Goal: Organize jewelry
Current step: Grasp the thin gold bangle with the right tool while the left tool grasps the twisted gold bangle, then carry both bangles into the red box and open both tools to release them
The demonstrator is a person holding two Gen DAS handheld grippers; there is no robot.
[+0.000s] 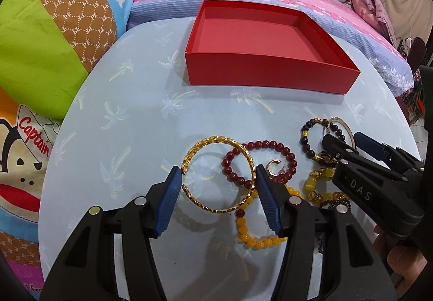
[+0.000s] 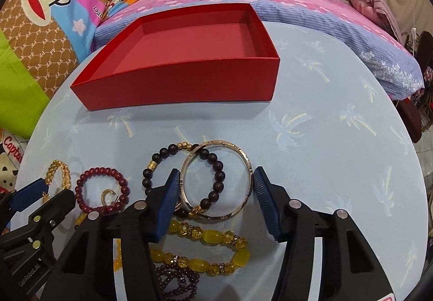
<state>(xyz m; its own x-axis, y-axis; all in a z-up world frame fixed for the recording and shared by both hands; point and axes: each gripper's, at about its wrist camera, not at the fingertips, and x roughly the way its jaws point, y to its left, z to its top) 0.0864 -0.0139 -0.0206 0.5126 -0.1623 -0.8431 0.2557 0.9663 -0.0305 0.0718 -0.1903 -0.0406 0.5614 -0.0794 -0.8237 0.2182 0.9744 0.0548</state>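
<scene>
Tongs of both hands stand wide, left tongs (image 1: 218,175) around the gold chain-pattern bangle (image 1: 219,173), right tongs (image 2: 216,179) around the thin silver-gold metal bangle (image 2: 216,180), both near the empty red cardboard box (image 1: 270,72).

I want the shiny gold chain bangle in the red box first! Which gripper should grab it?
The left gripper. Its open blue fingers already sit on either side of the gold chain bangle, with the empty red cardboard box straight ahead. The right gripper is straddling the thin rose-gold metal bangle instead.
</scene>
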